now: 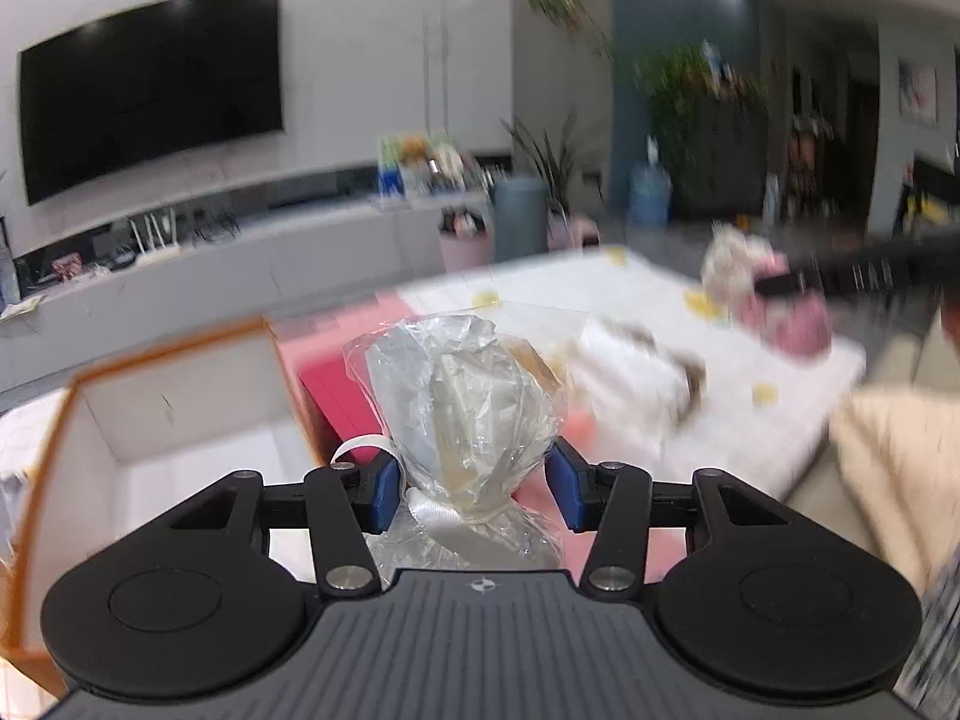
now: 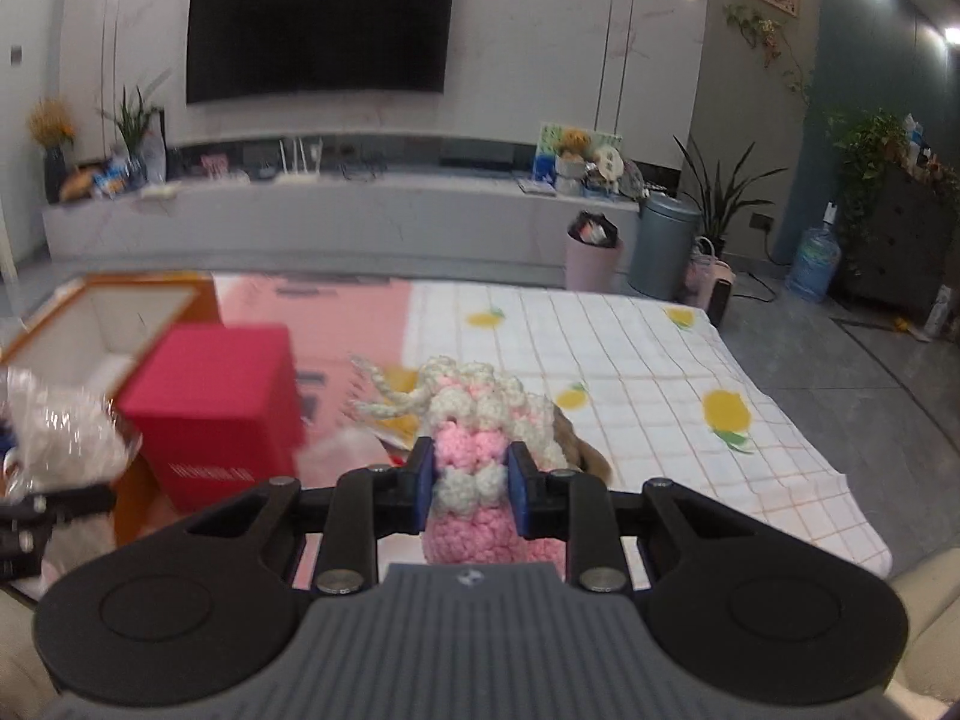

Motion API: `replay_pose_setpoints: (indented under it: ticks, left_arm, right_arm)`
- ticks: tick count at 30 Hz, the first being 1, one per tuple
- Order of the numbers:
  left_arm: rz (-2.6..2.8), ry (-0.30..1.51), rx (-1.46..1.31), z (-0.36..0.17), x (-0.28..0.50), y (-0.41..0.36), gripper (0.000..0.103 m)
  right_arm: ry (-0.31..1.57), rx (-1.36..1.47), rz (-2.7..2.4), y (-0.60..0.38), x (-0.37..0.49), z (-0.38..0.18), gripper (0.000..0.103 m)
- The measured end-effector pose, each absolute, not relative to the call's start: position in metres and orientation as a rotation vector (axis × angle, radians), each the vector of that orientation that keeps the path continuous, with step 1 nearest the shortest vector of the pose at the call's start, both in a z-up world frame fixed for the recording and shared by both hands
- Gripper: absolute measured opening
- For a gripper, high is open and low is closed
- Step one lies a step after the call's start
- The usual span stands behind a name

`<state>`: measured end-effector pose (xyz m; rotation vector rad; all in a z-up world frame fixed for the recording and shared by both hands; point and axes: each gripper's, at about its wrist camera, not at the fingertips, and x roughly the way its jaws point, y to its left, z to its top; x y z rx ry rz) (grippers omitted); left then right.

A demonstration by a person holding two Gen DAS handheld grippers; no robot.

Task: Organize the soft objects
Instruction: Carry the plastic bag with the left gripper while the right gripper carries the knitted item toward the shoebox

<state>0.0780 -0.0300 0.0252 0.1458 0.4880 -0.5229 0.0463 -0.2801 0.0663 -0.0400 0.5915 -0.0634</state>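
Observation:
My left gripper [image 1: 474, 489] is shut on a clear crinkled plastic bag [image 1: 459, 396] tied with a white ribbon, its blue pads pressing the bag's neck. The bag hangs in the air beside an open orange-rimmed box [image 1: 162, 396] at the left. My right gripper [image 2: 471, 489] is shut on a pink and cream crocheted toy [image 2: 474, 438], lifted above the tablecloth [image 2: 630, 360]. In the left wrist view the crocheted toy [image 1: 774, 300] and the right gripper [image 1: 864, 273] show blurred at the far right. The plastic bag [image 2: 60, 426] appears at the left edge of the right wrist view.
A red box [image 2: 222, 408] stands next to the open orange box [image 2: 102, 324] on the pink and white lemon-print cloth. Another soft white and brown item [image 1: 642, 378] lies on the cloth. A cream sofa cushion [image 1: 888, 468] is at the right. TV wall and bins stand beyond.

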Motion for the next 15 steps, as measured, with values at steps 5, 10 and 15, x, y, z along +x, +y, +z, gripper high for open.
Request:
replay_pose_setpoints:
  ticks: [5,10,15]
  left_arm:
    - [-0.407,0.48,0.071,0.06,0.104,0.009,0.056]
    - [-0.325,0.447,-0.071,0.079,0.125,0.054,0.056]
    - [-0.311,0.409,-0.118,0.109,0.14,0.065,0.056]
  right_arm:
    - [0.528,-0.03,0.001,-0.26,0.053,0.095,0.024]
    - [0.46,-0.011,0.06,-0.229,0.071,0.119,0.024]
    - [0.426,0.004,0.141,-0.193,0.089,0.128,0.024]
